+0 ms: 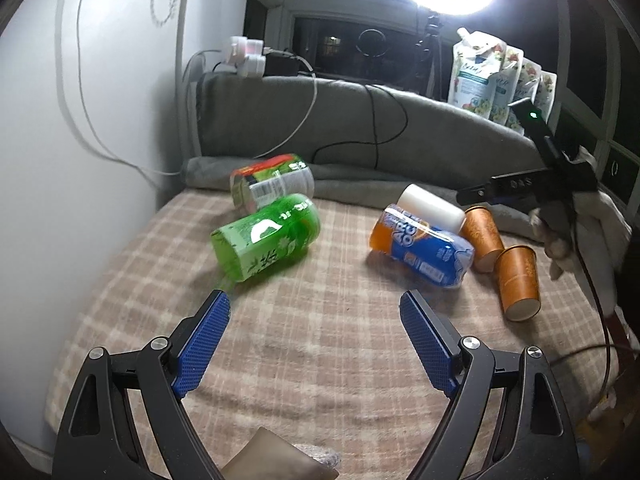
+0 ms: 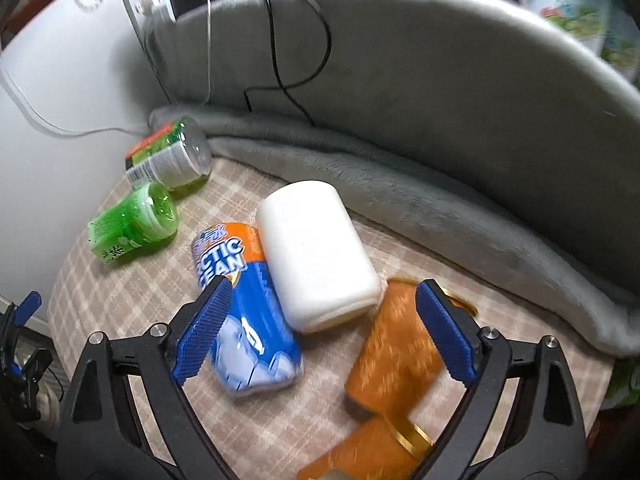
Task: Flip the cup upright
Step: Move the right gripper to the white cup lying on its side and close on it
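Note:
Two orange paper cups lie on their sides on the checked cloth (image 1: 312, 340): a far one (image 1: 482, 238) and a near one (image 1: 518, 282). In the right wrist view the far cup (image 2: 396, 348) lies just under my open right gripper (image 2: 324, 320), beside its right finger, and the near cup (image 2: 372, 452) is at the bottom edge. My left gripper (image 1: 316, 340) is open and empty above bare cloth, well left of the cups. The right gripper's body (image 1: 532, 188) shows above the cups in the left wrist view.
A blue-orange bottle (image 2: 244, 312), a white container (image 2: 316, 252), a green cup (image 1: 268, 236) and a clear jar (image 1: 274, 180) lie on the cloth. A grey cushion (image 2: 440, 92) with cables lines the back. A white wall (image 1: 80, 160) stands at left.

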A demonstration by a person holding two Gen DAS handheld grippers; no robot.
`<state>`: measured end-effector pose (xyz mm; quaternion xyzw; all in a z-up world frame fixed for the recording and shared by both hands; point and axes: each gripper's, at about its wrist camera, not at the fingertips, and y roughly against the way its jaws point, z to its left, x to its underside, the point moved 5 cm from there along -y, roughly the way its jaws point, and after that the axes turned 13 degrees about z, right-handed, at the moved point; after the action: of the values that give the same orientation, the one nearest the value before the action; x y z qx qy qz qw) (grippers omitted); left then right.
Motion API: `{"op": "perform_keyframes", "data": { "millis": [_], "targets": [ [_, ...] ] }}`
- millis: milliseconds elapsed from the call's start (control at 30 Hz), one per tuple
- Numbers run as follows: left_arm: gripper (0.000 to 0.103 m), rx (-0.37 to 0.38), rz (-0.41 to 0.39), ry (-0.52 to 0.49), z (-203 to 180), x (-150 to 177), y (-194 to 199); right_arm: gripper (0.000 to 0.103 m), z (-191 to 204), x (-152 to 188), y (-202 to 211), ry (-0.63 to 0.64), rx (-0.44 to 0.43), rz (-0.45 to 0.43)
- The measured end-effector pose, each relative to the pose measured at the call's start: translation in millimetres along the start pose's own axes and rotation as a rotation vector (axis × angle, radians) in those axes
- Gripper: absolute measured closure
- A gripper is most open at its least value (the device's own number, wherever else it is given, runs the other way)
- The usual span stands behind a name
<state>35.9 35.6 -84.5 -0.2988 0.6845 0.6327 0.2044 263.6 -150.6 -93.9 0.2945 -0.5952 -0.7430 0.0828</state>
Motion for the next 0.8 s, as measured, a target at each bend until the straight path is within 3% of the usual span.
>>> {"op": "perform_keyframes", "data": {
  "millis": [200,433,567,800],
  "targets": [
    [0.016,-0.024,0.003,0.032,13.1,-2.2,-1.2,0.014,-0.5,-23.2,-31.8,0.042,-0.058,0.108],
    [0.016,-0.035,0.006,0.045,19.5,-6.2,-5.0,0.016,8.7,-34.9,-56.5,0.111,-0.062,0.187],
    [0.016,-0.039,0.011,0.052,22.4,-8.6,-8.4,0.023,9.5,-36.3,-62.8,0.136,-0.038,0.214],
    [0.016,-0.041,0.013,0.057,23.4,-11.4,-11.4,0.025,11.2,-36.5,-62.6,0.155,-0.024,0.217]
  ]
}}
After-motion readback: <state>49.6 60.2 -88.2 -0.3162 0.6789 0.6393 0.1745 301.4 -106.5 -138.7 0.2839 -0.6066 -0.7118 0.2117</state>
